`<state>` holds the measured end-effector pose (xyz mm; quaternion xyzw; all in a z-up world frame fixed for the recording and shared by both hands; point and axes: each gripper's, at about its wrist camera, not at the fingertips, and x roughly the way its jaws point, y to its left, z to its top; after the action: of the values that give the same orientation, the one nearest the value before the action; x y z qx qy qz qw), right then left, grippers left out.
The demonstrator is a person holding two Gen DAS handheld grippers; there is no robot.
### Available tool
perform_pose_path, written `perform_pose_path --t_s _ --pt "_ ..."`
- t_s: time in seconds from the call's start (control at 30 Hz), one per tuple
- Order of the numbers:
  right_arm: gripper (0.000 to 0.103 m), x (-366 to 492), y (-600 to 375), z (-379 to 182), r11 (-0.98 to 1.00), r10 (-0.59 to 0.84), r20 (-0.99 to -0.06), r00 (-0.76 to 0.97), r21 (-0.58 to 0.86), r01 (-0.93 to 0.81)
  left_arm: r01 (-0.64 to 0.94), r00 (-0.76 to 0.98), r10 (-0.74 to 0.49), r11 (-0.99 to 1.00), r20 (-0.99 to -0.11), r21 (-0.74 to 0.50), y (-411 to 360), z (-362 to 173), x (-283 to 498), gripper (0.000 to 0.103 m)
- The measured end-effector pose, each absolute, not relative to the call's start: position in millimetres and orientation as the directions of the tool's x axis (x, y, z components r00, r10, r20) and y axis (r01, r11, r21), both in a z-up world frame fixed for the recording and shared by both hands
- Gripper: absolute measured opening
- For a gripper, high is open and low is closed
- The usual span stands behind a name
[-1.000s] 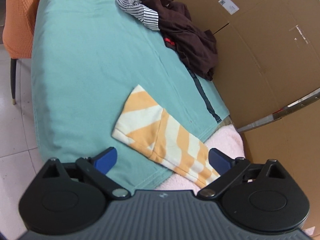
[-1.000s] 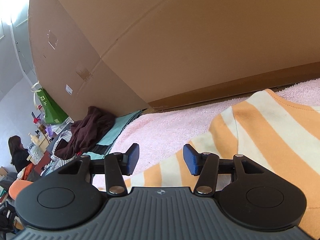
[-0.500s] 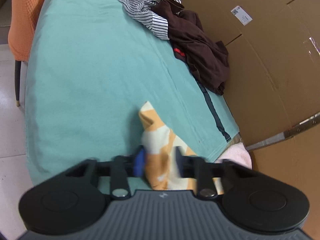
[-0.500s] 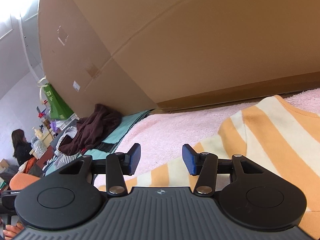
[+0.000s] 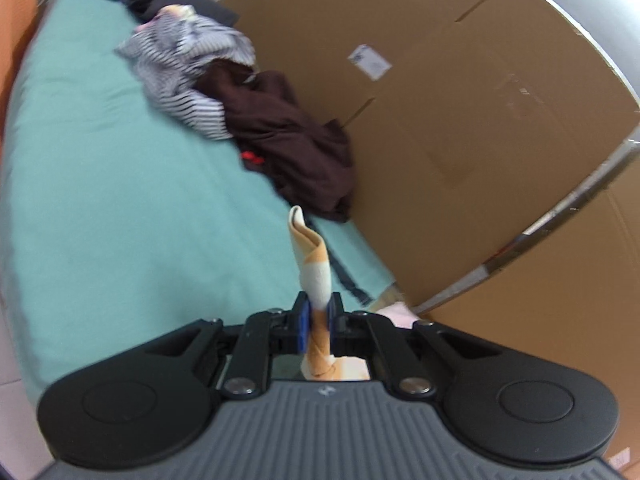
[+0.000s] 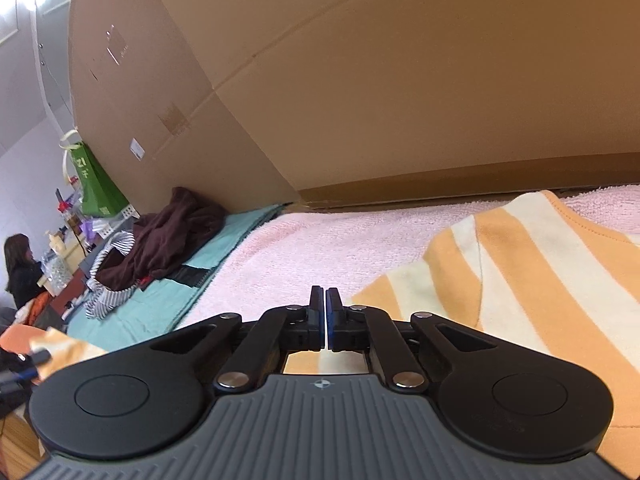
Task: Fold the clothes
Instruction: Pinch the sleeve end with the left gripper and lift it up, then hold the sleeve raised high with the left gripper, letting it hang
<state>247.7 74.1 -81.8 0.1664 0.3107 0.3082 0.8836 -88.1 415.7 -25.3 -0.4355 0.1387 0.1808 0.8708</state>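
Now the left gripper [image 5: 318, 322] pinches the orange-and-cream striped cotton garment [image 5: 311, 258] to lift its sleeve off the teal bed sheet [image 5: 100, 200]; the right gripper [image 6: 325, 316], jaws pressed together, rests over the garment's body.

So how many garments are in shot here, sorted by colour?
Orange-and-cream striped garment: 1, one end pinched in the left gripper
Dark brown garment: 1, crumpled against the cardboard box
Black-and-white striped garment: 1, crumpled beside the brown one
Total: 3
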Motion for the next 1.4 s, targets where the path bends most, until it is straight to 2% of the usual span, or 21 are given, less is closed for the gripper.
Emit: perform_pose_path --t_s 0.23,0.47,0.7,0.9,1.03,1.1,1.4 --pt "0.006 238.7 77.2 -72.5 0.798 0.603 -0.539 0.588 0.399 -0.453 -0.321 0.943 0.138 0.624 -0.304 -0.712 412.3 8.1 -81.4 0.000" --pt "0.012 213.5 98.2 -61.9 0.792 0.586 -0.552 0.593 0.238 -0.562 -0.244 0.963 0.077 0.654 -0.258 -0.716 400.5 34.3 -67.3 0.000" --pt "0.015 202.4 139.7 -67.3 0.733 0.649 -0.558 0.517 0.276 -0.622 -0.167 0.976 0.028 0.731 -0.216 -0.661 366.5 74.5 -38.5 0.000" --pt "0.020 203.7 150.5 -72.8 0.717 0.683 -0.536 0.496 0.364 -0.594 -0.104 0.979 -0.028 0.783 -0.202 -0.614 335.5 104.9 -10.2 0.000" --pt "0.027 204.1 149.2 -70.7 0.715 0.688 -0.528 0.498 0.376 -0.589 -0.034 0.976 -0.101 0.808 -0.195 -0.588 301.8 122.1 10.0 0.000" --pt "0.035 202.8 142.6 -67.4 0.715 0.691 -0.512 0.510 0.382 -0.586 0.011 0.971 -0.144 0.822 -0.189 -0.569 280.6 130.9 19.3 0.000" --pt "0.035 202.4 85.1 -49.7 0.735 0.678 -0.432 0.594 0.406 -0.543 0.218 0.925 -0.342 0.832 -0.163 -0.510 185.1 164.6 52.6 0.000"
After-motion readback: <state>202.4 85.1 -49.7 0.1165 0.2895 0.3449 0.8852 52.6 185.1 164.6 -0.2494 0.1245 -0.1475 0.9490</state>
